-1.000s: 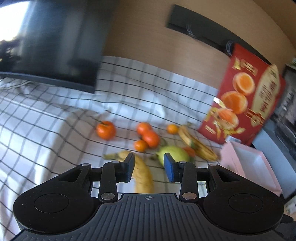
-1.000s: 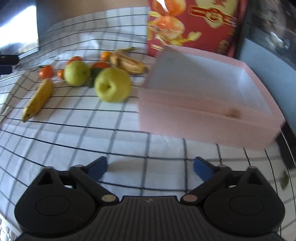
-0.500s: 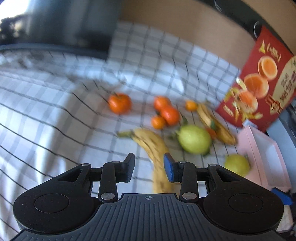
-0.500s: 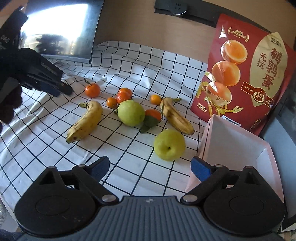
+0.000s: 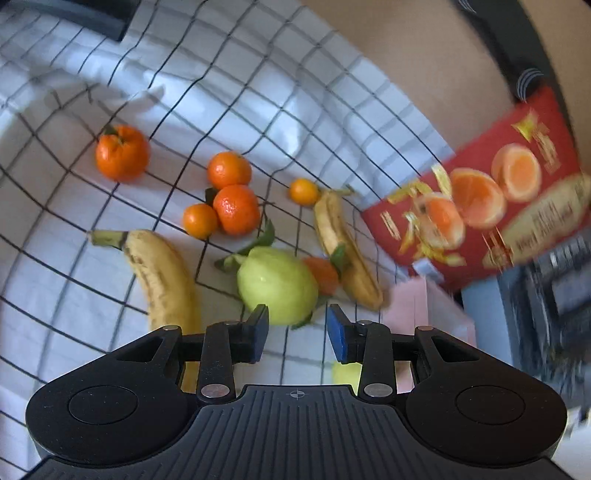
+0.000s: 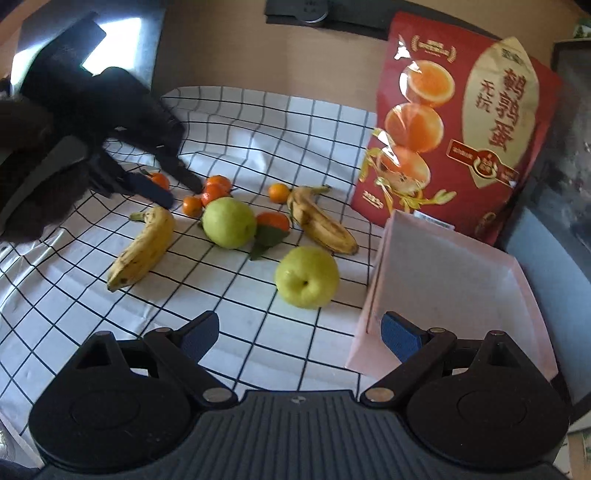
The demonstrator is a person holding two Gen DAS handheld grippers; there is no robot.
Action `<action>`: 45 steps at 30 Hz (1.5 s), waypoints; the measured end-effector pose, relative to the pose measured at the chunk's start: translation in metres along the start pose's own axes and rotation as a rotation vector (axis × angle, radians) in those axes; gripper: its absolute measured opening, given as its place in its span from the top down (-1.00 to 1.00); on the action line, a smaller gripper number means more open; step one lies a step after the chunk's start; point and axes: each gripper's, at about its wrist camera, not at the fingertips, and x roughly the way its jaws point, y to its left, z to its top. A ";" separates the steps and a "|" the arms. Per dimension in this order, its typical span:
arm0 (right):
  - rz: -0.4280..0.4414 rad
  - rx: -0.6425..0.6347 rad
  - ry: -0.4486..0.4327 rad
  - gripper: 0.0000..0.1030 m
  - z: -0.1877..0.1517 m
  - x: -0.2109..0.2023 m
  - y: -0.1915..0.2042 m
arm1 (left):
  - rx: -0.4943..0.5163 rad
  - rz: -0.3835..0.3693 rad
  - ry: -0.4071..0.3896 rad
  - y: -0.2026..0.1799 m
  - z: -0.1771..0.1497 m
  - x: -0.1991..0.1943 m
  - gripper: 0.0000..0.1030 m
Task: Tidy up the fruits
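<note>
Fruit lies on a checked cloth [image 6: 258, 325]. A green pear [image 5: 277, 284] [image 6: 229, 222] sits just ahead of my left gripper [image 5: 297, 330], which is open and empty above it. A banana [image 5: 162, 280] [image 6: 142, 247] lies to its left, a second banana [image 5: 345, 251] [image 6: 321, 221] to its right, with several mandarins [image 5: 236, 208] behind. A green apple [image 6: 306, 277] lies ahead of my right gripper [image 6: 299, 332], which is wide open and empty. An empty pink box [image 6: 447, 295] stands at the right. The left gripper also shows in the right wrist view [image 6: 179, 188], over the mandarins.
A red snack bag [image 6: 461, 129] stands behind the pink box against the wooden wall. A dark monitor [image 5: 74, 14] stands at the back left. Dark equipment [image 6: 569, 147] lines the right edge.
My left gripper has moved forward and down toward the green pear and tilted. My right gripper has drawn back and risen, so the apple and pink box now sit farther ahead.
</note>
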 end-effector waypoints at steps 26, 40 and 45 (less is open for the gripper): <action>-0.018 0.147 -0.006 -0.68 -0.029 -0.018 -0.051 | 0.787 -0.078 0.052 -0.102 -0.095 0.031 0.29; 0.117 0.105 -0.054 -0.49 -0.020 -0.045 -0.067 | 0.623 -0.101 0.039 -0.061 -0.118 0.011 0.33; 0.142 0.056 -0.060 -0.44 0.005 -0.034 -0.066 | 0.542 -0.070 0.061 -0.042 -0.120 0.008 0.33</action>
